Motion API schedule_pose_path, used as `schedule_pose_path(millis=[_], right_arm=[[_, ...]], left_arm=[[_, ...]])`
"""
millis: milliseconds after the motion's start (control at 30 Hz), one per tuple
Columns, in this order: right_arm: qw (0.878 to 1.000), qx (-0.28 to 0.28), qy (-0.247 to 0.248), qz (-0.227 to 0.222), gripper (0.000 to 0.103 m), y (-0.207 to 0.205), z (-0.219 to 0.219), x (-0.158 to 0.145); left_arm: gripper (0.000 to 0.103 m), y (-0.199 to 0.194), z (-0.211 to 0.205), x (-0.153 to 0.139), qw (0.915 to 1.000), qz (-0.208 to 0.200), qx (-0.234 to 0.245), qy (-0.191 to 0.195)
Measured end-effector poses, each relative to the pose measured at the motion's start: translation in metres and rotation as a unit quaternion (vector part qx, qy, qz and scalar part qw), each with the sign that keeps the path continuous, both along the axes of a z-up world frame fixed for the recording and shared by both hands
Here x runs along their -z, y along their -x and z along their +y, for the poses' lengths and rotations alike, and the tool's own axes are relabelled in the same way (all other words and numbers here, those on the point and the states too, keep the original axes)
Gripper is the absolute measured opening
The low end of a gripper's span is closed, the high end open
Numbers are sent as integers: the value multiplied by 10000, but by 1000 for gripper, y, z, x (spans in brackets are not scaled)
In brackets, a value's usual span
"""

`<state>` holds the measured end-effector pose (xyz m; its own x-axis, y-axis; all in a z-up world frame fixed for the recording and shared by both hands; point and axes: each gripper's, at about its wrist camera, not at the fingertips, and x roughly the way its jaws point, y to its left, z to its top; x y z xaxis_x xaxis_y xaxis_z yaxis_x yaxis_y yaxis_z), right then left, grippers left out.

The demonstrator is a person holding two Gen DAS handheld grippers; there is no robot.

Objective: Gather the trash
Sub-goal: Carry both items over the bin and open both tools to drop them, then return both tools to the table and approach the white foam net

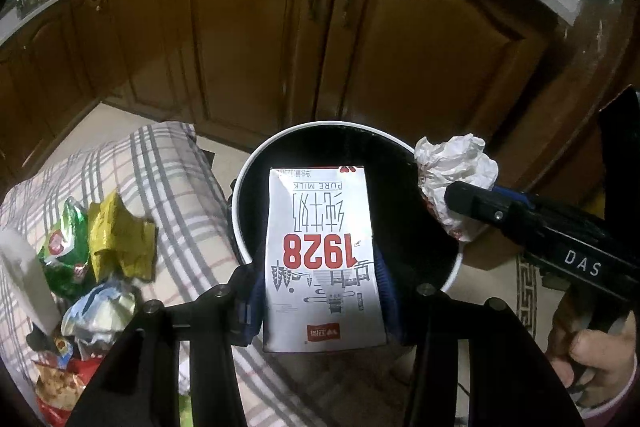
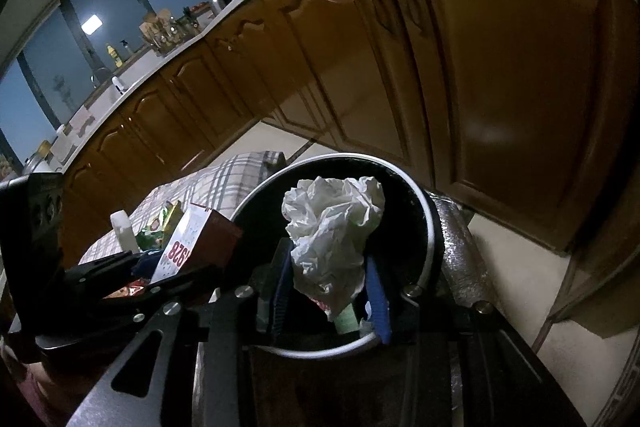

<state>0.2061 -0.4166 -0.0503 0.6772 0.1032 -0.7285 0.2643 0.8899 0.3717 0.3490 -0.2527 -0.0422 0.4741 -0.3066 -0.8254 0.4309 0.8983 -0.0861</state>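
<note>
Right now I have both grippers loaded over the bin [image 1: 240, 211], whose round white rim and black inside sit on the floor in front of the brown cabinet doors [image 1: 248, 39]. My left gripper [image 1: 320, 303] is clenched on the milk carton [image 1: 324, 263], pads squeezing its two long sides, with the carton's far end reaching over the bin mouth. My right gripper [image 2: 330, 291] is clamped on the crumpled paper wad [image 2: 332, 235], held just above the right part of the opening; in the left view the wad [image 1: 456, 175] hangs at the bin's right rim.

As I judge it, the step in hand is the drop. To do it well I would bring the carton further over the middle of the opening before I let go, since its near end seems to overhang the near rim and it could tip out toward me. I would tilt it nose-down so that it slides in. The wad is light and may cling to a pad, so I would open wide and give it a moment to fall.

On the left, the checked cloth [image 1: 168, 187] holds more to fetch: a green packet [image 1: 64, 247], a yellow packet [image 1: 116, 239] and other wrappers near it
</note>
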Motion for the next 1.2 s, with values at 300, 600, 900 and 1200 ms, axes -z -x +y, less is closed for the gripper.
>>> schedule_pose_path(millis=[300, 600, 900, 1200], right_arm=[[9999, -3, -67, 150, 37, -15, -8, 9], [9996, 94, -240, 146, 61, -22, -18, 13], [9989, 161, -434, -63, 74, -2, -5, 8], [9964, 131, -819, -194, 84, 32, 51, 21]], left_arm=[[47, -13, -9, 9, 9998, -64, 168, 53], [75, -5, -12, 6, 9999, -59, 117, 18], [76, 49, 38, -12, 9979, -309, -87, 562], [76, 128, 114, 1, 9956, -301, -452, 762]])
